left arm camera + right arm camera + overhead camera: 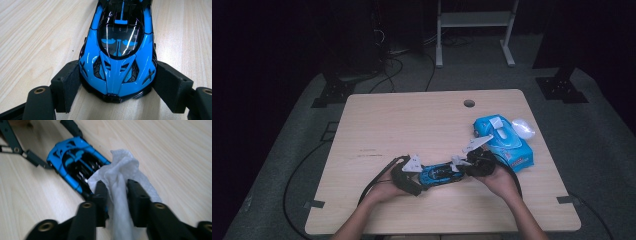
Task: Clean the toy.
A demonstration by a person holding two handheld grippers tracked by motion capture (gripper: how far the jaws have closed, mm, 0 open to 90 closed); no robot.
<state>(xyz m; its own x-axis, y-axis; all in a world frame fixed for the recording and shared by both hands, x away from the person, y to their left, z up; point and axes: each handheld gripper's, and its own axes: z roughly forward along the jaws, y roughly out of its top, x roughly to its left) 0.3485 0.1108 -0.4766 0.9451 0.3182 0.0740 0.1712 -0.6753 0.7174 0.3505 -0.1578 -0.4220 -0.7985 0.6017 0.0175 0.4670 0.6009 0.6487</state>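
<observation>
Dark room, light wood table (377, 115) lit from above, cables trailing on grey floor behind. Blue toy sports car (439, 173) sits lower centre of the high view, between both hands. Blue wet-wipe pack (504, 141) lies right of centre, lid flap up, one wipe poking out at its far end.

Progress, as a judgement: wipe is already pulled and brought to the car, so cleaning looks just started or mid-way; most of the bodywork probably yet to be wiped, then wipe to put down. Can't tell how clean the car is.

Left gripper (116, 92): jaws partly open, pads (68, 81) pressed on both sides of the car's nose, gripping it steady on the table; lower half of the left gripper view.

Right gripper (116, 200): jaws nearly closed, pinching a bunched white wipe (120, 170) between the pads. Wipe's loose end drapes onto the car's rear (75, 162) at centre of the right gripper view, touching it.
</observation>
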